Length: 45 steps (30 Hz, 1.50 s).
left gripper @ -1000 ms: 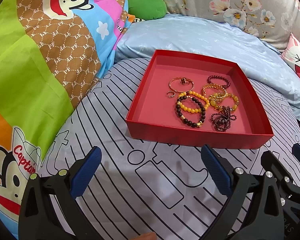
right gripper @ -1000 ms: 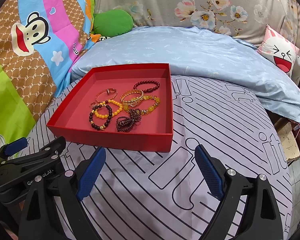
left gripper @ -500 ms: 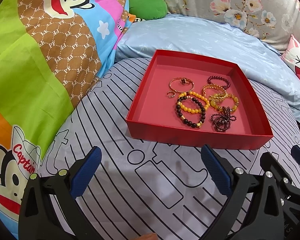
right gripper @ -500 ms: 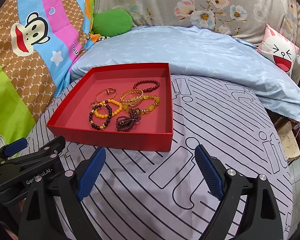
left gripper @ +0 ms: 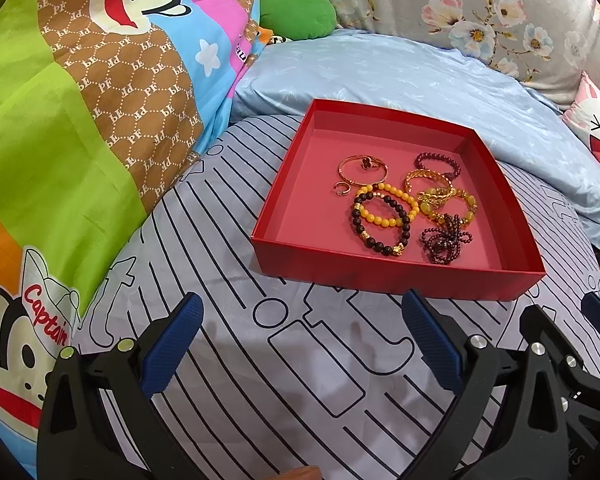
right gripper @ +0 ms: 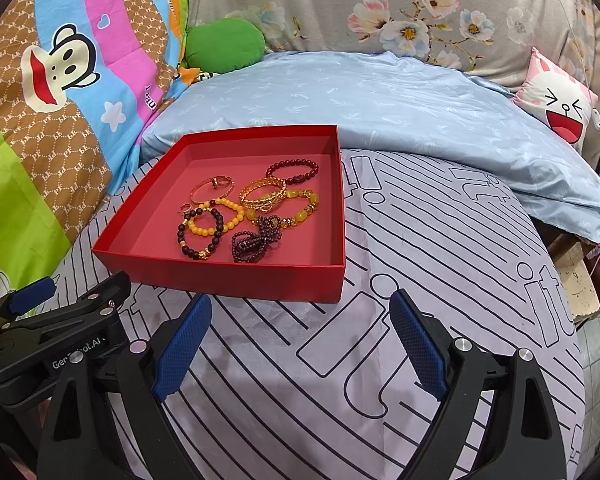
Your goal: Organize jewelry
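A shallow red box [left gripper: 296,216] [right gripper: 148,224] lies on a striped grey bedsheet. Inside it several bracelets are bunched together: a yellow bead bracelet [left gripper: 386,210] [right gripper: 216,218], a dark bead bracelet [left gripper: 380,240] [right gripper: 198,240], a thin gold bangle [left gripper: 362,168] [right gripper: 212,188], a gold chain bracelet [left gripper: 428,182] [right gripper: 262,194], a maroon bead bracelet [left gripper: 438,162] [right gripper: 294,168] and a tangled dark red strand [left gripper: 444,240] [right gripper: 252,242]. My left gripper [left gripper: 304,312] hovers in front of the box, open and empty. My right gripper [right gripper: 300,312] is also open and empty, beside it.
A colourful cartoon-monkey quilt [left gripper: 60,120] rises on the left. A light blue pillow [right gripper: 360,96] lies behind the box, with a green cushion [right gripper: 224,44] and a cartoon pillow [right gripper: 560,108] further back. The bed edge drops off at the right [right gripper: 580,280].
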Each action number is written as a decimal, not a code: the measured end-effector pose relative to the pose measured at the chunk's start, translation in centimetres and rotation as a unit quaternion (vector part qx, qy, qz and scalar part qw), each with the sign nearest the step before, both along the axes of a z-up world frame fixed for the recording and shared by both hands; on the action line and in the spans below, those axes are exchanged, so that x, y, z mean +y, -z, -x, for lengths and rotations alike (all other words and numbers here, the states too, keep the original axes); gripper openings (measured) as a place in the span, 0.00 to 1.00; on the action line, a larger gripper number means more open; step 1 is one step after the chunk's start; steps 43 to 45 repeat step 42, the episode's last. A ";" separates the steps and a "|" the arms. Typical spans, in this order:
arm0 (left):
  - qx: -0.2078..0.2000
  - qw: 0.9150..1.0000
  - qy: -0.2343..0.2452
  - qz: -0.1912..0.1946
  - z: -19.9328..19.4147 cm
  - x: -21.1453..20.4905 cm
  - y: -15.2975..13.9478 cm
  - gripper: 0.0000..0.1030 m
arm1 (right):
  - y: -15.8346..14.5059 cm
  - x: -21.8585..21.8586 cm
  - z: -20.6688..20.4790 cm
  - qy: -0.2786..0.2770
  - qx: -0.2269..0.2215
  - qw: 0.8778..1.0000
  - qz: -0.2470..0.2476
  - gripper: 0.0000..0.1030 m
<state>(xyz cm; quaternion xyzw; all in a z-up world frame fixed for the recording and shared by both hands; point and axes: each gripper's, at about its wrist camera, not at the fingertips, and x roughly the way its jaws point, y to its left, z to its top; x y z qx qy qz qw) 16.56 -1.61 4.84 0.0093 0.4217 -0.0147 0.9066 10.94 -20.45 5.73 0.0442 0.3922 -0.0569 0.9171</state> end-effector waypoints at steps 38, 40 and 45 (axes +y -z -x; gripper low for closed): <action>-0.004 1.000 0.000 -0.007 0.1 -0.1 -0.1 0.91 | 0.2 -0.4 0.2 0.001 0.001 1.000 -0.001 0.84; -0.007 1.000 -0.001 -0.007 0.1 -0.1 -0.2 0.91 | 0.1 -0.4 0.2 0.001 0.001 1.000 -0.001 0.84; -0.005 1.000 0.000 -0.006 0.1 -0.1 -0.2 0.91 | 0.2 -0.4 0.3 0.001 0.002 1.000 -0.001 0.84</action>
